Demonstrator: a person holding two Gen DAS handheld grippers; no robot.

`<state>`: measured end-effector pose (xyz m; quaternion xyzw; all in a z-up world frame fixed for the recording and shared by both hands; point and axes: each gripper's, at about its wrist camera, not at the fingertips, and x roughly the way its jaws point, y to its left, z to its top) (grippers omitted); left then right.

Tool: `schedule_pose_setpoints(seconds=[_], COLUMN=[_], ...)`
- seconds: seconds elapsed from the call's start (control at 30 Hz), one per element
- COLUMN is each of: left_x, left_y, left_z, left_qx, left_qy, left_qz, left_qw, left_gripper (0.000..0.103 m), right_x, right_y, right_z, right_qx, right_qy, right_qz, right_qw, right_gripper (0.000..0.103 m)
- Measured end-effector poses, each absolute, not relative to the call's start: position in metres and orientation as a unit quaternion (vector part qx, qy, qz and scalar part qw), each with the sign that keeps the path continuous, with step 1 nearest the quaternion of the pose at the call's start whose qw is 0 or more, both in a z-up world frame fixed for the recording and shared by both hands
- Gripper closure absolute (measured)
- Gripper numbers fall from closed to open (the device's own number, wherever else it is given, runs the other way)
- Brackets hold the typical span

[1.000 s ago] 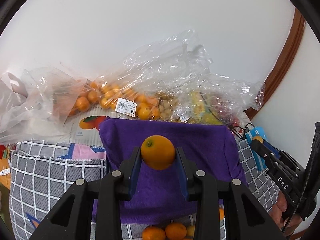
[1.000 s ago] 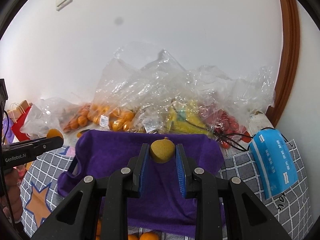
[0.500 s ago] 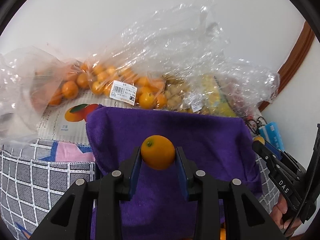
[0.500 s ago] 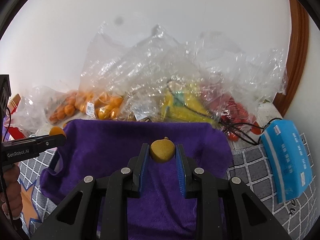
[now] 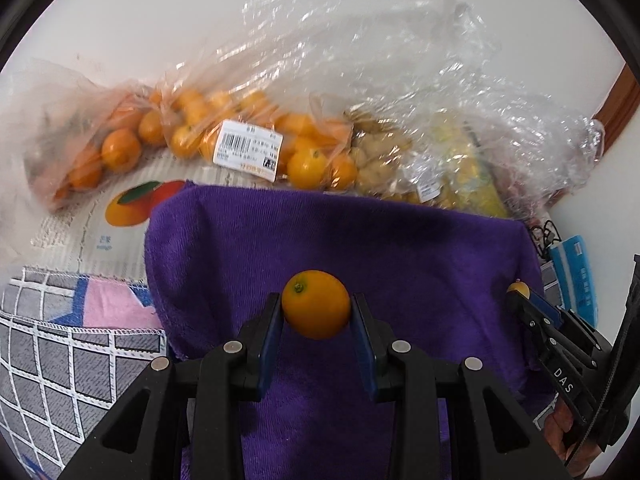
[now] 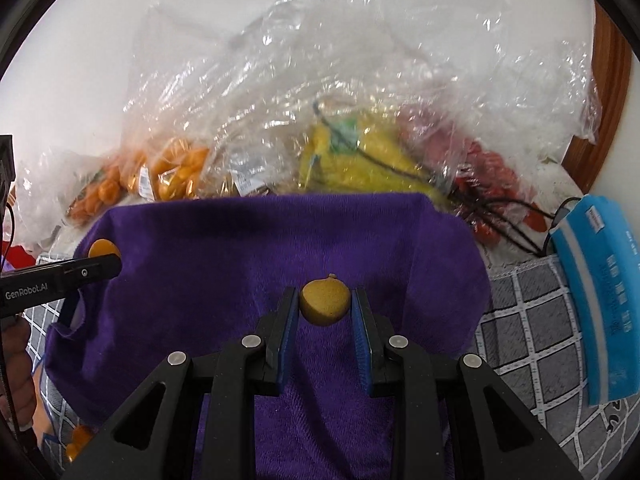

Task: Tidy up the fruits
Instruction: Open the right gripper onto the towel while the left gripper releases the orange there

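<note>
The left gripper clamps a small orange citrus fruit, perhaps a kumquat, between its blue pads, green stem scar facing up and to the left. The fruit hangs above a purple towel that fills the middle of the left wrist view. At 10 o'clock from the fruit lies a clear bag of small oranges with a white barcode label on it. At 1 o'clock a second clear bag holds pale tan fruit, too blurred to name. At 3 o'clock the right gripper enters from the side.

In the right wrist view, the right gripper pinches a dull yellow-brown fruit with a small nub on top, also above the purple towel. At 9 o'clock the left gripper shows side-on with its orange fruit at the tip. At 12 o'clock sit crumpled plastic bags with yellow fruit, and at 1 o'clock red fruit. At 3 o'clock a blue packet rests on a grey checked cloth.
</note>
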<state>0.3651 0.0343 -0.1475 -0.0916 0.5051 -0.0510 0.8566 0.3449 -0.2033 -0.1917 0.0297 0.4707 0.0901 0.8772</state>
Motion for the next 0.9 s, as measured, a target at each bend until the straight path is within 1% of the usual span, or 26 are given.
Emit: schedule_pose_setpoints(seconds=[0.33, 0.4, 0.47, 0.53, 0.6, 0.63, 0.67, 0.7, 0.73, 0.77, 0.8, 0.9], left_x=[0.369, 0.370, 0.373, 0.373, 0.373, 0.373, 0.371, 0.369, 0.370, 0.366, 0.362, 0.349], left_y=[0.033, 0.032, 0.028, 0.026, 0.025, 0.024, 0.025, 0.025, 0.025, 0.023, 0.022, 0.017], left_z=[-0.159, -0.161, -0.164, -0.165, -0.165, -0.164, -0.161, -0.159, -0.155, -0.149, -0.143, -0.126], left_qx=[-0.091, -0.090, -0.088, -0.086, -0.085, -0.085, -0.086, -0.086, -0.085, -0.082, -0.078, -0.070], left_qy=[0.522, 0.528, 0.533, 0.534, 0.536, 0.536, 0.536, 0.534, 0.532, 0.528, 0.521, 0.504], left_qz=[-0.047, -0.047, -0.048, -0.047, -0.045, -0.044, -0.044, -0.043, -0.042, -0.040, -0.039, -0.037], left_qw=[0.847, 0.843, 0.840, 0.840, 0.839, 0.839, 0.839, 0.840, 0.842, 0.844, 0.849, 0.860], left_gripper=[0.071, 0.071, 0.071, 0.071, 0.071, 0.070, 0.069, 0.064, 0.056, 0.051, 0.047, 0.047], right_x=[0.348, 0.349, 0.349, 0.348, 0.346, 0.344, 0.343, 0.340, 0.339, 0.337, 0.336, 0.325], right_y=[-0.197, -0.194, -0.194, -0.192, -0.191, -0.191, -0.193, -0.193, -0.194, -0.194, -0.194, -0.195], right_z=[-0.202, -0.203, -0.202, -0.199, -0.192, -0.187, -0.183, -0.177, -0.172, -0.168, -0.164, -0.152], right_qx=[0.024, 0.022, 0.022, 0.022, 0.023, 0.024, 0.025, 0.027, 0.029, 0.031, 0.034, 0.044], right_qy=[0.489, 0.490, 0.489, 0.484, 0.479, 0.474, 0.470, 0.464, 0.460, 0.460, 0.461, 0.451], right_qz=[0.099, 0.099, 0.102, 0.100, 0.101, 0.100, 0.099, 0.097, 0.095, 0.094, 0.091, 0.089], right_qw=[0.866, 0.866, 0.866, 0.869, 0.872, 0.874, 0.877, 0.880, 0.882, 0.882, 0.882, 0.887], right_gripper=[0.076, 0.074, 0.069, 0.068, 0.063, 0.057, 0.051, 0.049, 0.045, 0.038, 0.036, 0.036])
